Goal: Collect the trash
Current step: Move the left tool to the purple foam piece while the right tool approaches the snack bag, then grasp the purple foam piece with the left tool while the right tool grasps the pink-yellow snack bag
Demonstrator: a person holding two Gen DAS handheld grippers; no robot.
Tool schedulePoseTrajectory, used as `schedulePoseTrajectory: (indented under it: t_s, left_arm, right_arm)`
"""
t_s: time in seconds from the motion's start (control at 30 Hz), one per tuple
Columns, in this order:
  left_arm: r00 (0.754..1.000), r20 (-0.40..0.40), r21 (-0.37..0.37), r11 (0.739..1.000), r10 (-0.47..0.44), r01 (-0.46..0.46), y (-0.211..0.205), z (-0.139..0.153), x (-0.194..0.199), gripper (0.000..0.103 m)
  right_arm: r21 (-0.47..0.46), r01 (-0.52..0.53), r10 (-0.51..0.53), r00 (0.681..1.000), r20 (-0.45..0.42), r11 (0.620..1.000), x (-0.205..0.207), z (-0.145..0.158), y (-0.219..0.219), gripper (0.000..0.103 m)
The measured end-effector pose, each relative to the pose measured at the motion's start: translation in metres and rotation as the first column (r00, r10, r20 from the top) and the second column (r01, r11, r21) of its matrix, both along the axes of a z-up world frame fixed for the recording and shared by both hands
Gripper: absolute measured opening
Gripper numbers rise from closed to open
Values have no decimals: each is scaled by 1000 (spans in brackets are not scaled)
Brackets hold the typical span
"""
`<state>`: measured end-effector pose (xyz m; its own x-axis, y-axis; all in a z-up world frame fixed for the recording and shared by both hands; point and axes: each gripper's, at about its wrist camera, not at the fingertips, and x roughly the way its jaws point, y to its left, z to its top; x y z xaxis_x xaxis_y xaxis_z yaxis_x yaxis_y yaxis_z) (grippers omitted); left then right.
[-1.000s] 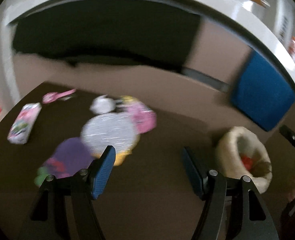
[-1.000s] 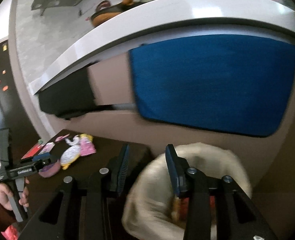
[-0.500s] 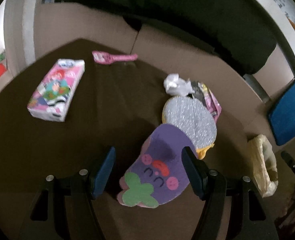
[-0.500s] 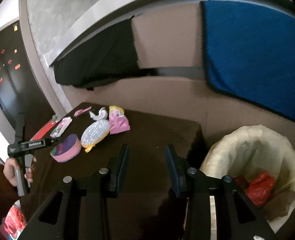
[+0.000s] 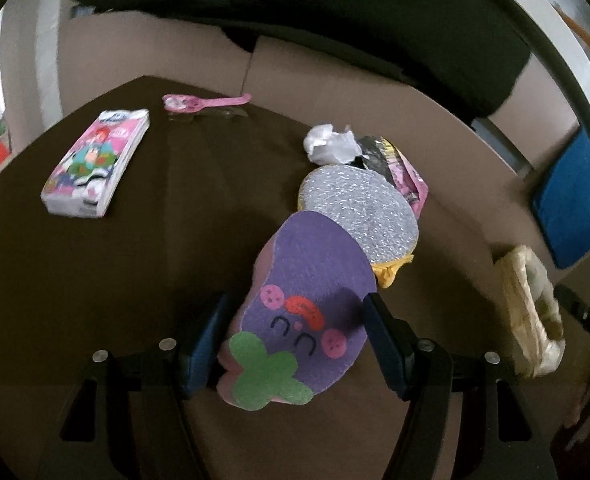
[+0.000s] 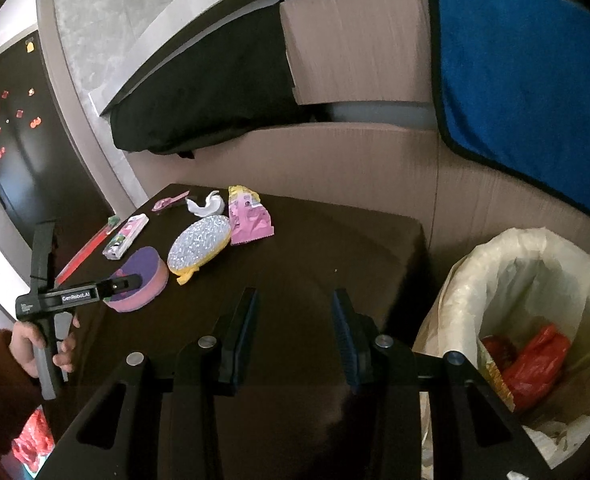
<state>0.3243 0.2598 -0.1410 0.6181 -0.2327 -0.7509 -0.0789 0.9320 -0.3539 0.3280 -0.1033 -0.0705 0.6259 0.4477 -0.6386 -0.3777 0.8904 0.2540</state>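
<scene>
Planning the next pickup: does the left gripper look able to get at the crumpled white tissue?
Probably not directly: the purple sponge sits between the left gripper's open jaws, and the glittery sponge lies before the tissue.

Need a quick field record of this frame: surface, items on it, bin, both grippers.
surface: dark table
items: purple sponge, glittery sponge, pink wrapper, crumpled tissue, tissue pack, pink spoon
bin: lined trash bin beside table, red trash inside
left gripper: open, fingers straddling purple sponge, grip not confirmed
right gripper: open, nothing between fingers, over table edge
</scene>
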Motion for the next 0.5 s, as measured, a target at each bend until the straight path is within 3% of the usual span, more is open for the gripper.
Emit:
schedulePoseTrajectory:
  t_s: [0.3, 0.5]
  left_arm:
    - [997, -45, -35, 998, 55, -57, 2, -2, 4, 67]
    - [998, 4, -25, 997, 69, -69, 4, 14, -16, 41]
  right_arm:
    - [12, -33, 33, 999, -27, 999, 0, -10, 10, 35]
    - [-9, -99, 99, 995, -1, 995, 16, -6, 37, 36]
